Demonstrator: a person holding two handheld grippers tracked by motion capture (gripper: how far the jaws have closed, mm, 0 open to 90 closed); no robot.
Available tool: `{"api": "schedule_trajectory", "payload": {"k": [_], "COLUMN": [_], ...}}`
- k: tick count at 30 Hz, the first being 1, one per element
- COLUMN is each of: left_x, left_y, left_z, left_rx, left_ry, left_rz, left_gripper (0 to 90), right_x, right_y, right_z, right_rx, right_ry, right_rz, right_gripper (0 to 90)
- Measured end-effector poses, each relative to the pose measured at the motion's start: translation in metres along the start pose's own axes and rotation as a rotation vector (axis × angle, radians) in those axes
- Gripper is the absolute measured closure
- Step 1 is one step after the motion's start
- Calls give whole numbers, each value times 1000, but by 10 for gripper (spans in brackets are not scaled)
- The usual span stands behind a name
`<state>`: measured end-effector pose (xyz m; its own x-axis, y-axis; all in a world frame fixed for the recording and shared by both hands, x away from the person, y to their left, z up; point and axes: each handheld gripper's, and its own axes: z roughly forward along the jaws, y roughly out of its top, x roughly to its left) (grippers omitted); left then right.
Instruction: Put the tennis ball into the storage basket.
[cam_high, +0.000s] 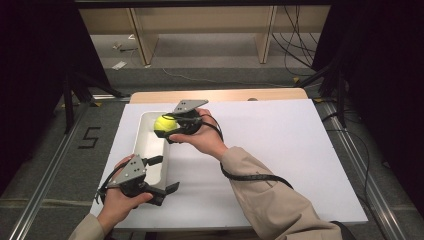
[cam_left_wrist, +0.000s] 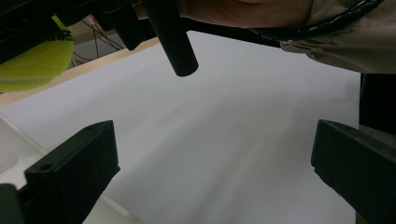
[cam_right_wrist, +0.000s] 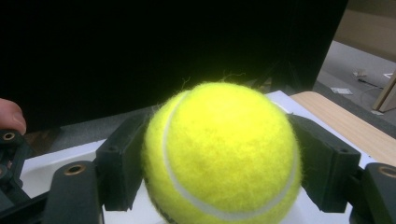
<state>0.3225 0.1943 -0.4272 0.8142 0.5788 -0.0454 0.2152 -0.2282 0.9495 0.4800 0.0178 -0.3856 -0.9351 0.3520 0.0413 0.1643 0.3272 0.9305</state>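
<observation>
Tennis ball (cam_high: 163, 123): right gripper (cam_high: 172, 128) is clamping it between both jaws, holding it above the white tray (cam_high: 146, 150) on the counter (cam_high: 280, 150); left gripper (cam_high: 159, 174) is idling wide open, empty, beside the tray; next move, judged: lowering and releasing inside it.

Right gripper (cam_high: 172, 131) with tennis ball (cam_high: 164, 123) above white tray (cam_high: 145, 145).
</observation>
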Motion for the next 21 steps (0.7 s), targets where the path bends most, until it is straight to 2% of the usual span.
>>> {"api": "schedule_trajectory", "payload": {"k": [21], "left_x": [0], "left_y": [0], "left_z": [0], "left_rx": [0], "left_ry": [-2], "left_rz": [1], "left_gripper": [4], "right_x": [1], "right_y": [2], "right_z": [9], "right_rx": [6], "right_ry": [10], "right_rz": [-1], "right_gripper": [265]}}
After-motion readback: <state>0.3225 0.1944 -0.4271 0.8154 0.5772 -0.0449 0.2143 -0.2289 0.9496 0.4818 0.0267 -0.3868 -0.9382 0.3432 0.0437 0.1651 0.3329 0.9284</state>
